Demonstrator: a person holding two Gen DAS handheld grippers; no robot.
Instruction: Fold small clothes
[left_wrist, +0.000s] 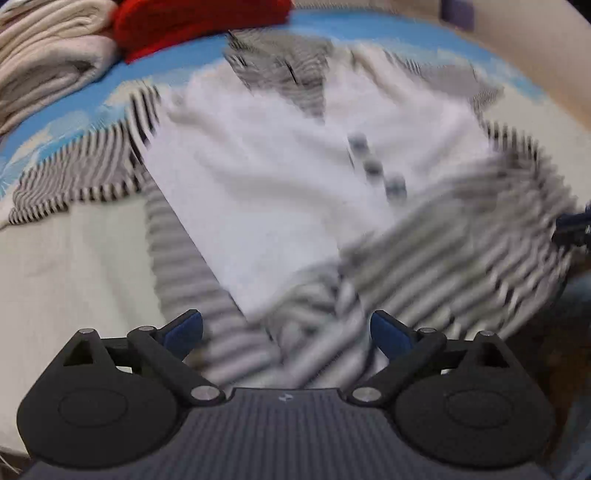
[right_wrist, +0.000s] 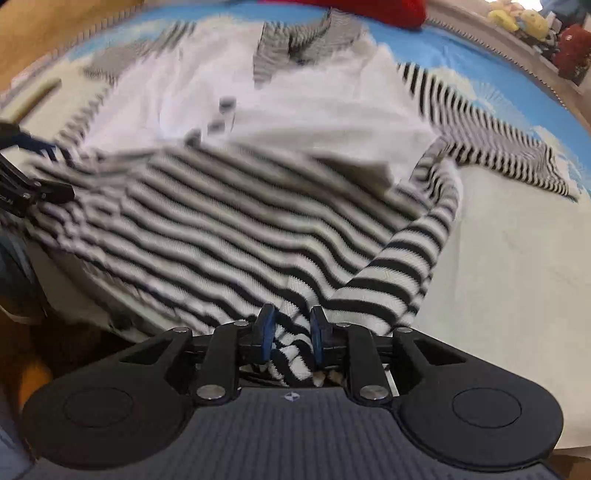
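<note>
Both grippers were over the shirt. My left gripper (left_wrist: 286, 328) was spread wide, its blue pads (left_wrist: 184, 330) well apart with striped cloth lying loose between them, gripping nothing. My right gripper (right_wrist: 291, 325) was clenched on a bunched fold of the shirt (right_wrist: 229, 206), the striped hem pinched between its two blue fingertips (right_wrist: 265, 325).

From the right wrist view, the shirt lay spread on the cream sheet (right_wrist: 517, 277), its striped lower part lifted toward me at six o'clock and its white chest panel with three dark buttons (right_wrist: 212, 125) beyond, toward twelve o'clock. One striped sleeve (right_wrist: 498, 155) stretched out to about two o'clock, reaching the blue patterned cover (right_wrist: 480, 62). At nine o'clock in that view my left gripper's dark frame touched the shirt's edge.

From the left wrist view, the white panel (left_wrist: 258, 177) sat in the middle, and the striped collar (left_wrist: 280, 70) was at twelve o'clock. A folded beige pile (left_wrist: 48, 62) and a red garment (left_wrist: 192, 22) lay at about eleven o'clock, apart from the shirt. Much of the cloth was blurred.
</note>
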